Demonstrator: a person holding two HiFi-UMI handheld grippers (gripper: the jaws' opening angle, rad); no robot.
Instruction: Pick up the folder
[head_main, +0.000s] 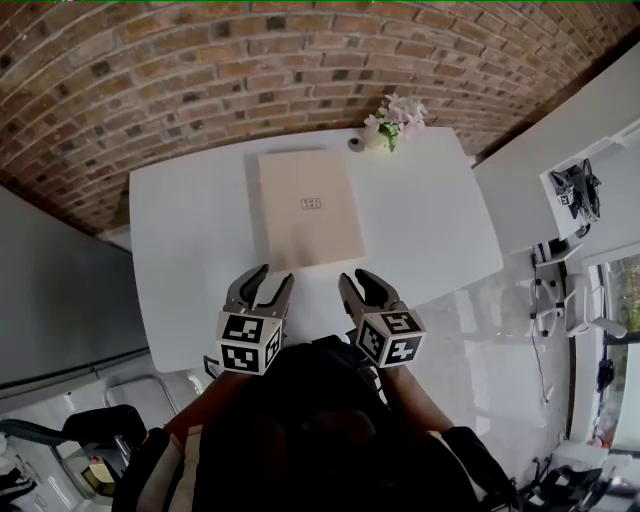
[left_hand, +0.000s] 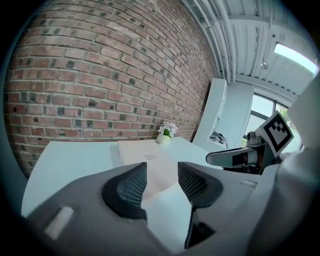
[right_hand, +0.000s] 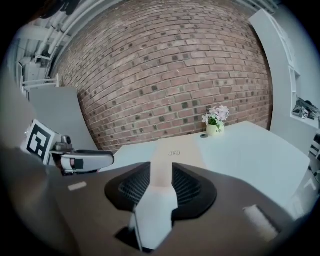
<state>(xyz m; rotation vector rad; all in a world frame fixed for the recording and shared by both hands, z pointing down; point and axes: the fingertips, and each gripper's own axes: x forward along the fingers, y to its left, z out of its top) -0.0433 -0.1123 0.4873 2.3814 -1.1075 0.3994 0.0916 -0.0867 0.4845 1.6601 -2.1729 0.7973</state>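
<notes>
The beige folder (head_main: 308, 210) lies flat on the white table (head_main: 430, 230), in the upper middle of the frame, near a small vase of flowers (head_main: 392, 125). Just below its near edge are the left gripper (head_main: 275, 275) and the right gripper (head_main: 355, 277). Both have their jaws spread and pinch nothing.

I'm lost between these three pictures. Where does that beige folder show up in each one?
Head view: folder lies at centre, slightly above the middle.
Left gripper view: folder just left of centre, below the middle.
Right gripper view: folder at centre, slightly below the middle.
Shared landmark: the flower vase beyond the folder's far right corner.
</notes>
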